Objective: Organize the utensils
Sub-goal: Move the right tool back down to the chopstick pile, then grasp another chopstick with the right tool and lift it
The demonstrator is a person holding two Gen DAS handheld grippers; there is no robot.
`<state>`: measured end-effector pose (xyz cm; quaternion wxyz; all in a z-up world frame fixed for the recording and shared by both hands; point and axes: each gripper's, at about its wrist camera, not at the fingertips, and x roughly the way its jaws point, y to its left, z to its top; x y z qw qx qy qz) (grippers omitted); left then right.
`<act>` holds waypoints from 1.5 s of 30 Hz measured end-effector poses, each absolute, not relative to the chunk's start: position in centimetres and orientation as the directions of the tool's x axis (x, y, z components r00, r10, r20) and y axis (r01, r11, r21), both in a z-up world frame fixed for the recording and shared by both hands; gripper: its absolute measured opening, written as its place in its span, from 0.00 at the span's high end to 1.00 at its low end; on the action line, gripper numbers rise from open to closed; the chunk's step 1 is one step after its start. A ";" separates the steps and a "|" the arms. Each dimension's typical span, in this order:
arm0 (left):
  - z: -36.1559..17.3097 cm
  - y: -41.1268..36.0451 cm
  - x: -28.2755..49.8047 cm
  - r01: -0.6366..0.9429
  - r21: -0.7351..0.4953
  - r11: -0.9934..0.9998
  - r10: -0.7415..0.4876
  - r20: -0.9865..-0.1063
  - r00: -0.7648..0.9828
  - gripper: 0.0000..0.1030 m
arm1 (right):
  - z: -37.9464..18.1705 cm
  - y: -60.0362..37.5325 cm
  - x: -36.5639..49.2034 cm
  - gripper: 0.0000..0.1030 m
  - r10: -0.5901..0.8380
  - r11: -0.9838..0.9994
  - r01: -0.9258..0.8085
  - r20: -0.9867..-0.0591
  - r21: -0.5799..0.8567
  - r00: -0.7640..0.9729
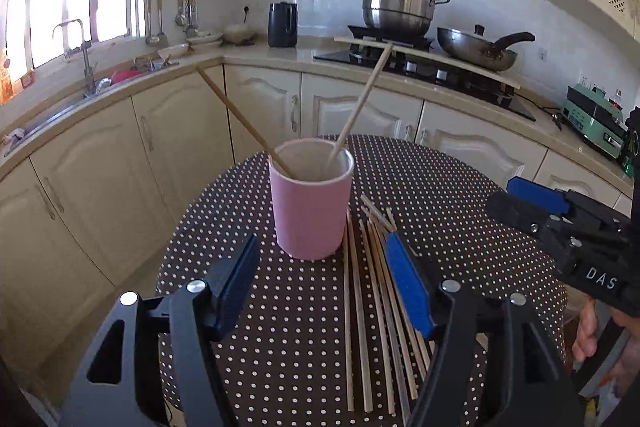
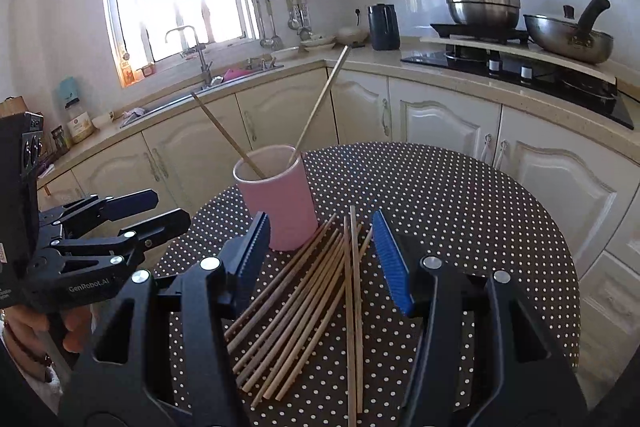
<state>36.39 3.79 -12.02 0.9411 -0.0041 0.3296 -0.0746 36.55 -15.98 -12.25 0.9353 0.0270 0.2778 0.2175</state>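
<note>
A pink cup (image 1: 311,201) stands on the round polka-dot table (image 1: 460,187) with two wooden chopsticks (image 1: 362,103) leaning in it. It also shows in the right wrist view (image 2: 280,195). Several loose chopsticks (image 1: 376,291) lie on the cloth right of the cup, seen fanned out in the right wrist view (image 2: 304,307). My left gripper (image 1: 324,279) is open and empty, just in front of the cup. My right gripper (image 2: 316,251) is open and empty, hovering above the loose chopsticks. It also shows in the left wrist view (image 1: 516,197) at the right.
Cream cabinets and a countertop (image 1: 256,61) run behind the table. A sink with tap (image 1: 82,63) is at left, a black kettle (image 1: 282,24) in the corner, and a steel pot (image 1: 398,1) and wok (image 1: 476,49) on the stove.
</note>
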 end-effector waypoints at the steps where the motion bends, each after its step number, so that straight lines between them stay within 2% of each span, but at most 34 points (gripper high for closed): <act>1: -12.5 3.9 36.7 0.137 -0.069 0.988 -0.150 -0.637 0.756 0.37 | -12.6 -16.1 36.8 0.48 0.417 0.906 -0.388 -0.525 0.172 0.742; 7: -16.1 3.6 39.0 0.145 -0.084 0.986 -0.158 -0.757 0.634 0.38 | -15.3 -16.3 38.9 0.48 0.404 0.907 -0.379 -0.636 0.184 0.658; 9: -17.3 3.4 40.0 0.164 -0.105 0.981 -0.182 -0.794 0.580 0.55 | -16.2 -16.4 39.7 0.48 0.402 0.905 -0.383 -0.675 0.186 0.619; 14: -19.8 2.7 42.0 0.175 -0.124 0.977 -0.195 -0.850 0.489 0.57 | -17.8 -16.5 41.3 0.49 0.392 0.903 -0.383 -0.734 0.194 0.554; 18: -21.2 2.2 43.3 0.171 -0.091 0.981 -0.160 -0.879 0.449 0.60 | -18.5 -16.5 42.5 0.49 0.394 0.898 -0.393 -0.762 0.199 0.514; 26: -22.9 1.2 45.6 0.158 -0.084 0.984 -0.144 -0.897 0.417 0.62 | -19.6 -16.4 44.4 0.49 0.393 0.890 -0.406 -0.799 0.206 0.455; 29: -23.2 0.7 46.1 0.165 -0.059 0.985 -0.124 -0.902 0.414 0.75 | -20.1 -16.2 45.4 0.51 0.392 0.888 -0.406 -0.818 0.217 0.421; 31: -23.2 0.6 46.5 0.170 -0.052 0.984 -0.118 -0.905 0.408 0.77 | -20.6 -16.0 46.3 0.59 0.402 0.883 -0.404 -0.832 0.240 0.383; 33: -23.3 0.3 46.8 0.173 -0.042 0.984 -0.110 -0.907 0.406 0.80 | -20.9 -15.7 46.9 0.61 0.392 0.884 -0.402 -0.845 0.237 0.363; 36: -23.4 -0.4 47.2 0.181 -0.019 0.983 -0.093 -0.908 0.408 0.80 | -21.3 -15.0 47.8 0.65 0.379 0.882 -0.412 -0.863 0.228 0.334; 45: -23.4 -2.3 49.0 0.188 0.023 0.982 -0.053 -0.919 0.390 0.80 | -22.3 -13.1 48.9 0.67 0.285 0.896 -0.423 -0.907 0.138 0.310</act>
